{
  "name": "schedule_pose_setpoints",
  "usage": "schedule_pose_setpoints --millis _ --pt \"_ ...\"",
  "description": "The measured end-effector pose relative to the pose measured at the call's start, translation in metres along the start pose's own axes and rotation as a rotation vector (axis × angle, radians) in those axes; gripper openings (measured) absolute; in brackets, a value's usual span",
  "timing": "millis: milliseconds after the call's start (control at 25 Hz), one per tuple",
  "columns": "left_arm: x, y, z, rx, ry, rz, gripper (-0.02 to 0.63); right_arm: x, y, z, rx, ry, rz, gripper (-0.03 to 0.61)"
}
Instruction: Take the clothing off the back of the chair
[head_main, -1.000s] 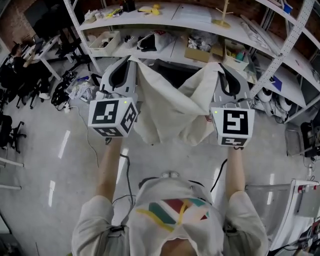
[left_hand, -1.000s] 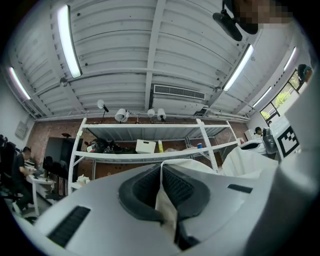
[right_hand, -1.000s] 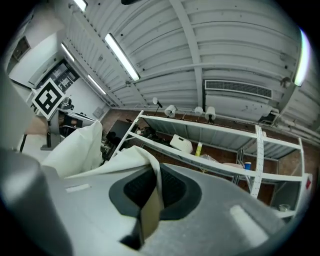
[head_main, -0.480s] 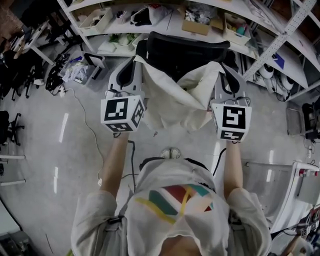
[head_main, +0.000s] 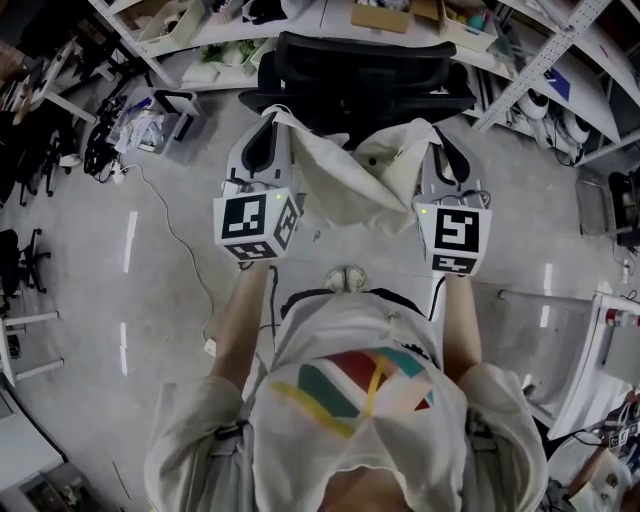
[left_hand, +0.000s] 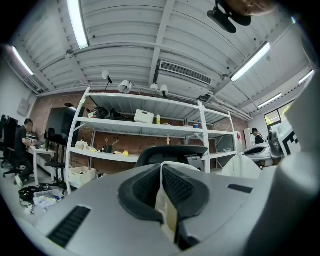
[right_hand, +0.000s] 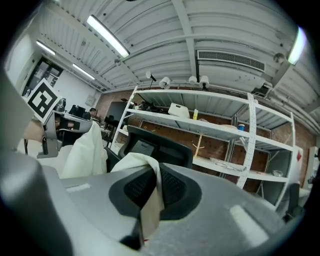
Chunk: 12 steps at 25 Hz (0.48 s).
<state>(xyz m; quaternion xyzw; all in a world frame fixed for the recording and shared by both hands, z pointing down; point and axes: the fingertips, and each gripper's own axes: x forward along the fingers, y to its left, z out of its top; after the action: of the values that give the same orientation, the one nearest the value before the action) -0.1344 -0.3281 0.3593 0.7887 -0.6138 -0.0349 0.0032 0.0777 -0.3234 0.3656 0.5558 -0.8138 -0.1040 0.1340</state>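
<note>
A: Start at our left claw (head_main: 271, 124). What has it got?

B: It's clamped tight on a pinch of the garment (head_main: 340, 185). In the left gripper view the pale fabric stands pressed edge-on between the pads. Our right claw (head_main: 436, 132) is the same, closed on its own fold.

A: So where does the garment lie from each claw?

B: Inward. From the left claw it runs toward the right one, and the other way round. Its long axis goes side to side, claw to claw, and the middle sags in a shallow swag that hangs down.

A: And the chair (head_main: 360, 62)?

B: Straight ahead, beyond both claws. In the head view the garment's far edge overlaps the chair's lower part, so we cannot tell whether it touches there or hangs clear in front. We judge it is off the backrest, since the top of the back shows bare and dark.

A: Which hand is nearer the chair?

B: Neither. Our claws sit level with each other, about equally short of it. We'd say the coming move depends on drawing both away from the chair together. That side-to-side line has to stay taut enough that the swag doesn't snag.
</note>
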Motion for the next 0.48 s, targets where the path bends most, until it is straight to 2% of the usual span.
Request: schedule_pose_setpoints --millis 480 --pt "-0.006 -0.002 -0.03 -0.016 0.058 0.003 0.014 -0.002 0.011 -0.038 0.068 0.068 -0.002 0.011"
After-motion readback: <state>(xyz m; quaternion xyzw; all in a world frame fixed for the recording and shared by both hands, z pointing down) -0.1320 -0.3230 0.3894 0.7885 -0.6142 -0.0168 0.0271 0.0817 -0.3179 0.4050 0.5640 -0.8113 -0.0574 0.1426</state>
